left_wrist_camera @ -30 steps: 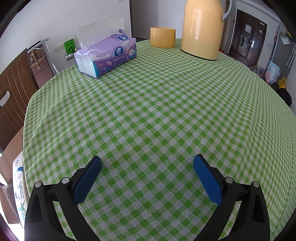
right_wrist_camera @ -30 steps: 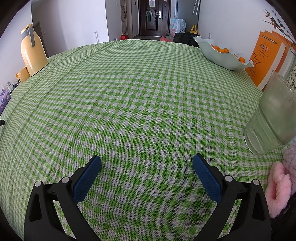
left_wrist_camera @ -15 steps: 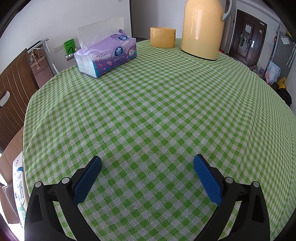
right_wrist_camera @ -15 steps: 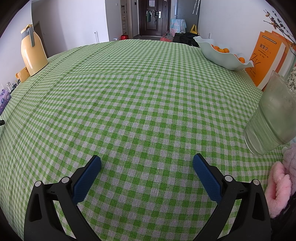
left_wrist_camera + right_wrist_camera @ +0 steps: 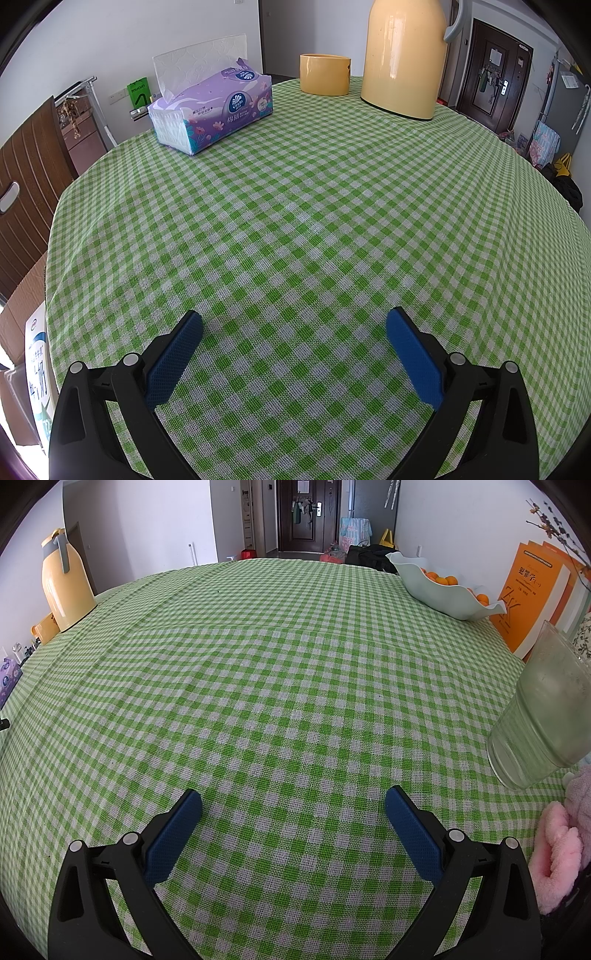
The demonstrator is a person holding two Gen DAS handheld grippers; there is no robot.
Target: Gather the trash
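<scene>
Left tongs (image 5: 294, 328) and right tongs (image 5: 293, 808), both spread wide and empty above the checked surface (image 5: 314, 206). No trash shows in either view. Best practice here: scan past the tissue box (image 5: 214, 110) and glass (image 5: 543, 716) before reaching.

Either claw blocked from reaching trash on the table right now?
No trash or bin shows in either view, so there is no path to judge. Left claw and right claw are open over bare green checked tablecloth. The tissue pack, yellow thermos and glass sit at the table's edges.
</scene>
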